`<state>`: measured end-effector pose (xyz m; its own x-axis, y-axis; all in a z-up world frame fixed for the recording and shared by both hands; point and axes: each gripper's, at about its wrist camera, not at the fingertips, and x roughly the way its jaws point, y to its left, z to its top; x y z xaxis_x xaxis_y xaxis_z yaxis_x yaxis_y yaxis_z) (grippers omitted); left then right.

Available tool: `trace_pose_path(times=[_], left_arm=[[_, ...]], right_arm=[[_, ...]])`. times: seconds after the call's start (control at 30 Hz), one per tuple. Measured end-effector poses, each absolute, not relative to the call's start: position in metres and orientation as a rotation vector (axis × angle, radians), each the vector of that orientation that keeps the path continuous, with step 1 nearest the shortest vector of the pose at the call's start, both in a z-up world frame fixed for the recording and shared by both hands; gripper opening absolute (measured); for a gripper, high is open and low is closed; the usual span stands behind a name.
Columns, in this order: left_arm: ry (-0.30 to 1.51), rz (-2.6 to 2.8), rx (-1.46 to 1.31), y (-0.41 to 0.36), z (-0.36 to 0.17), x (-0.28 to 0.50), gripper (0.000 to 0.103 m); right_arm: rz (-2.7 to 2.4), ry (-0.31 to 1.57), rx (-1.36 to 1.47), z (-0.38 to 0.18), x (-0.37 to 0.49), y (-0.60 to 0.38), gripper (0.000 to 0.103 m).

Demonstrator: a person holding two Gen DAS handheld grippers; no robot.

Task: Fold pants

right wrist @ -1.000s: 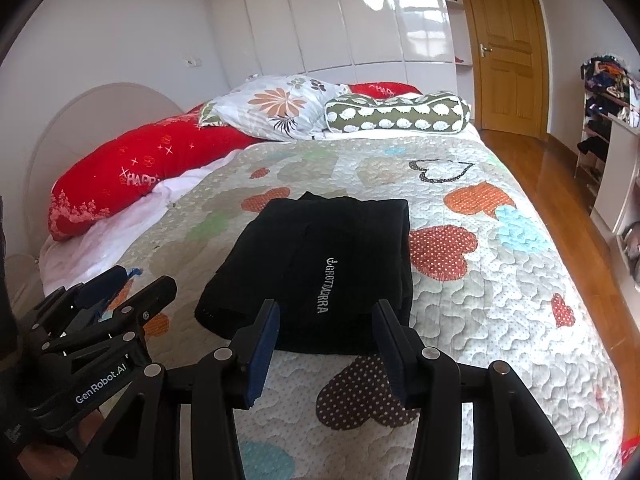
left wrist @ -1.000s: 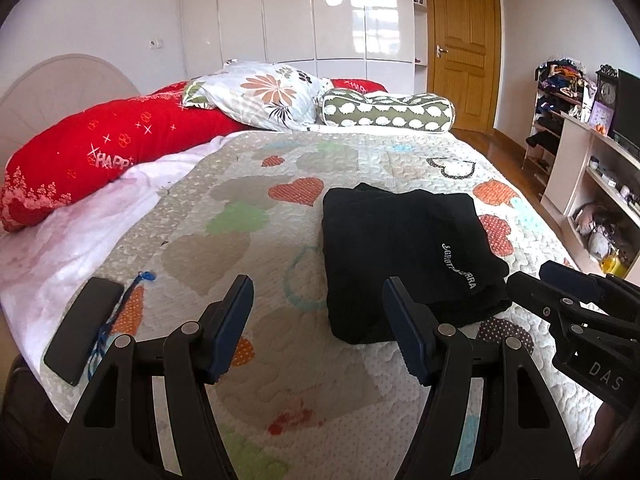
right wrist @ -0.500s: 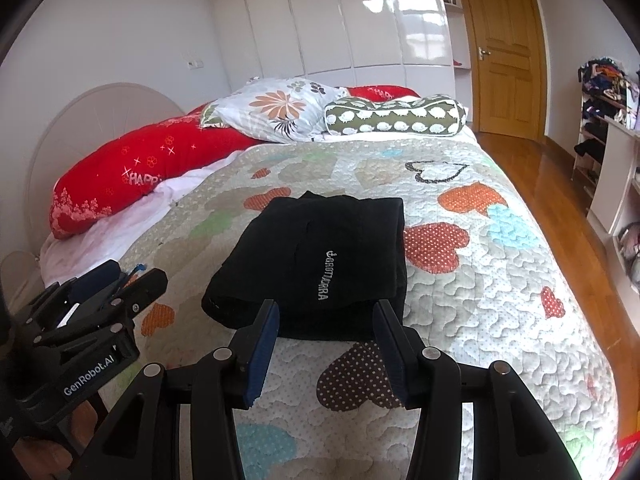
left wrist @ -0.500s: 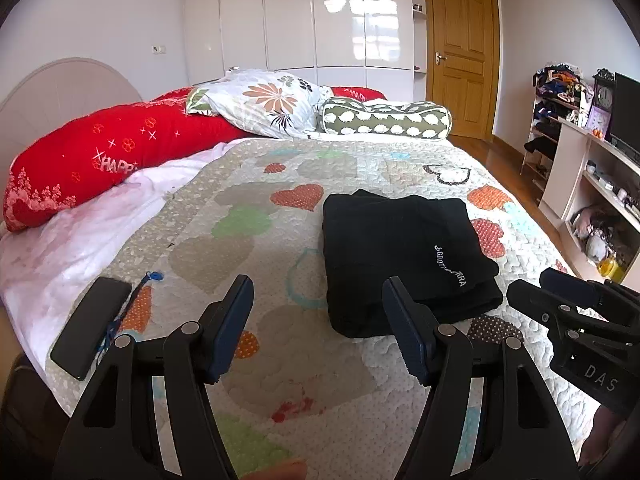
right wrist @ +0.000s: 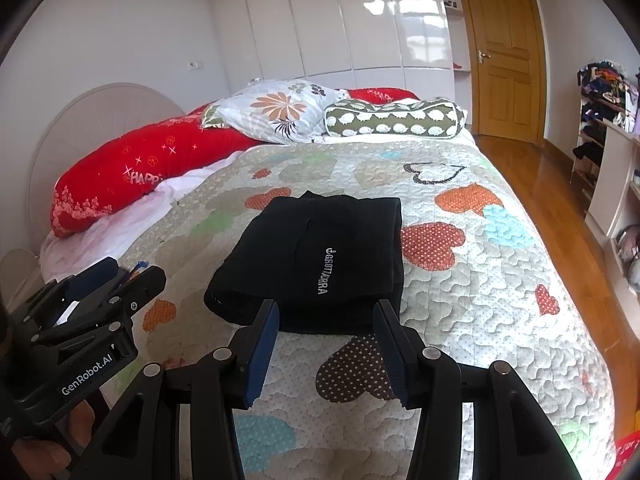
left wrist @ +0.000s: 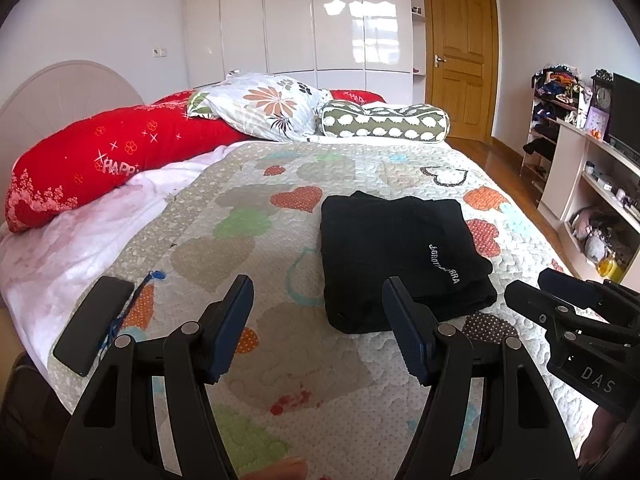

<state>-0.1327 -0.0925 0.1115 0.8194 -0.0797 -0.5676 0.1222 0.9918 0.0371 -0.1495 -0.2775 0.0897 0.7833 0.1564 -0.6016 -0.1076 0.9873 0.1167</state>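
Observation:
Black pants (left wrist: 400,256) (right wrist: 320,260) lie folded into a thick rectangle on the quilt, with white lettering on top. My left gripper (left wrist: 318,300) hangs open above the quilt, just left of and nearer than the pants, nothing between its blue pads. The right gripper (right wrist: 326,320) is open too, hovering over the near edge of the pants without touching them. Each gripper shows at the edge of the other's view: the right gripper (left wrist: 560,300) at the far right, the left gripper (right wrist: 116,280) at the far left.
The heart-patterned quilt (left wrist: 248,264) covers the bed. A black phone (left wrist: 94,324) with a blue cord lies near the left edge. Red, floral and green pillows (left wrist: 280,112) sit by the headboard. Shelving (left wrist: 592,184) lines the right wall beside wood floor (right wrist: 532,176).
Both views have drawn back and up slightly, so the folded pants sit a little farther from the fingers. Neither gripper's opening has changed.

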Motion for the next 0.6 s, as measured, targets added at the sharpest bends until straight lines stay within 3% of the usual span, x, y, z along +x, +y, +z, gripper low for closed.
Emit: trace_pose_path(times=[0.6], left_arm=[[0.599,-0.123,0.084,-0.0989,0.1118,-0.1359,0.067]], right_arm=[[0.143,0.659,0.079,0.0891,-0.1509,-0.2819,0.048]])
